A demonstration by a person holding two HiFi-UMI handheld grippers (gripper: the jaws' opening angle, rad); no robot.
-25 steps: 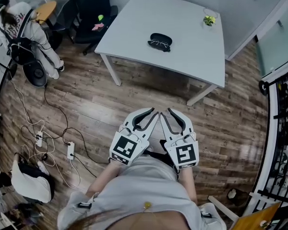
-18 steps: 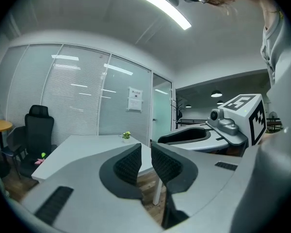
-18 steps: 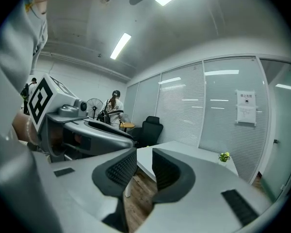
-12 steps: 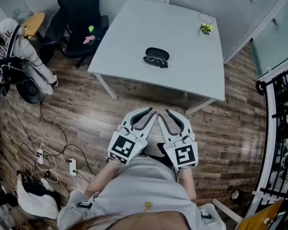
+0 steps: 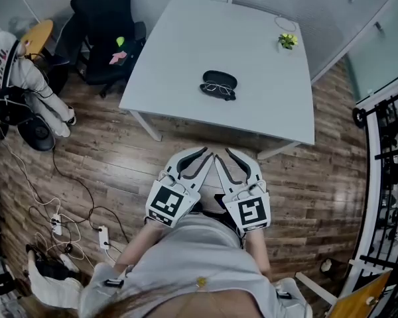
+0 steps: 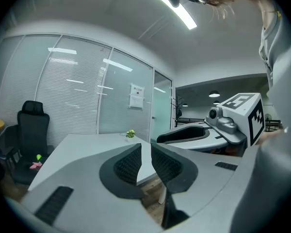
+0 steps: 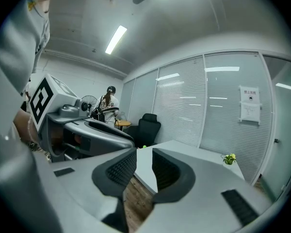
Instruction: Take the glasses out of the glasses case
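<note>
Glass-wall notice [image 7: 250,106] print unreadable; glasses case [image 5: 220,78], glasses [image 5: 218,90] on white table [image 5: 186,52].

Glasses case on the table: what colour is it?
The glasses case is black; the head view shows it best.

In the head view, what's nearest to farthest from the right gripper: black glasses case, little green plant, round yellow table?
1. Black glasses case, centre, ahead of the right gripper.
2. Little green plant, back right.
3. Round yellow table, far left.
</note>
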